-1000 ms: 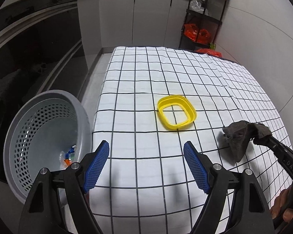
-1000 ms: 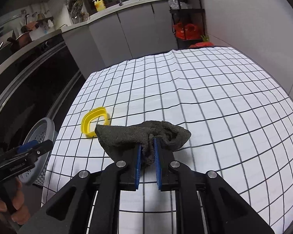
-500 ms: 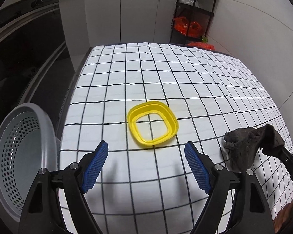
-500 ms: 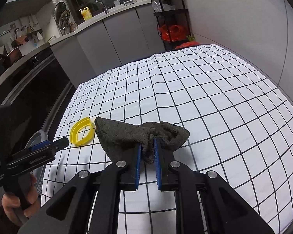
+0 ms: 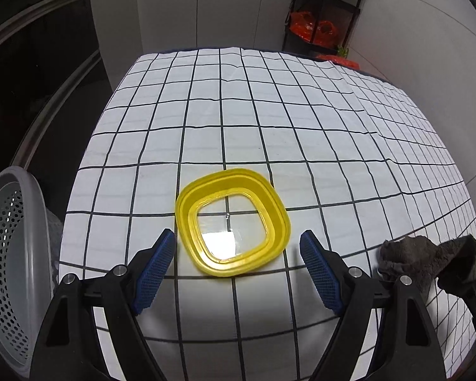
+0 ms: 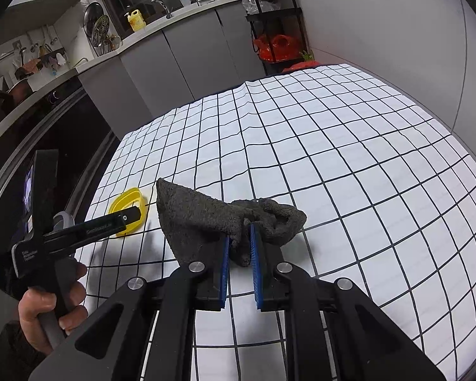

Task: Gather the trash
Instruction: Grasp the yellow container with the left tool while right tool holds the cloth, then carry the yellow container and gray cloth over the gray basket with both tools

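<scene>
A yellow square plastic lid with a clear centre lies flat on the checked tablecloth. My left gripper hovers just over its near edge, open, blue pads on either side of the lid without touching it. In the right wrist view the same lid sits far left, partly behind the left gripper's finger. My right gripper is shut on a dark grey cloth, which hangs bunched above the table. That cloth also shows at the lower right of the left wrist view.
A grey perforated basket stands off the table's left edge. Grey cabinets and a black shelf rack with red bags lie beyond the far edge. A white wall borders the right side. A hand holds the left gripper's handle.
The left gripper moved right, away from the basket, and forward and down toward the yellow lid, which now lies between its open pads. The right gripper and cloth stayed nearly in place.
</scene>
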Demonstrator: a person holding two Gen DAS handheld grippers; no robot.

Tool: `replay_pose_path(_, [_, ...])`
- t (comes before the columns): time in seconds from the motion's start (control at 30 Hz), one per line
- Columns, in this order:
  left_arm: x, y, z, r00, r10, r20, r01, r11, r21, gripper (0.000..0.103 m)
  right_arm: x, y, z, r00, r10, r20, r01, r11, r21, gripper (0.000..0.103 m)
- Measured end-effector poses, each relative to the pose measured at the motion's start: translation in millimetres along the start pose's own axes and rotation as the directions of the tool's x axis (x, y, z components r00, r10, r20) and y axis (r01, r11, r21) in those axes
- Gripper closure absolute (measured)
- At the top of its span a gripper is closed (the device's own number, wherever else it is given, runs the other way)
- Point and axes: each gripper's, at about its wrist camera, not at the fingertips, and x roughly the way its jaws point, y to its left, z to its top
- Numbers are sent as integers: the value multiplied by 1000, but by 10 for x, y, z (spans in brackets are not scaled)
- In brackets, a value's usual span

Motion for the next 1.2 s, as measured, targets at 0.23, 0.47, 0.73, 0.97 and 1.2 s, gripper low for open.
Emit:
replay_pose_path(0.23, [130, 30, 33, 1000, 8, -9, -8, 1000, -15, 31, 33, -28, -5, 1000, -13, -13, 13, 1000, -3, 90])
replay_pose_path(0.47, [91, 52, 27, 1000, 0, 12, 0, 1000, -8, 33, -59, -94, -52, 1000, -13, 8, 13, 1000, 0, 56])
replay_pose_path(0.73, [-224, 169, -71, 997, 15, 73, -16, 1000, 9, 33, -130, -109, -36, 999, 26, 27, -26, 1000, -10, 36])
replay_pose_path(0.97, [-543, 307, -194, 993, 34, 117, -35, 999, 11, 33, 144, 288, 59, 999, 29, -25, -32, 991, -129, 26])
replay_pose_path(1.2, [-808, 439, -326, 987, 54, 151, -56, 998, 13, 33, 526, 440, 57, 995, -58, -87, 41, 983, -179, 26])
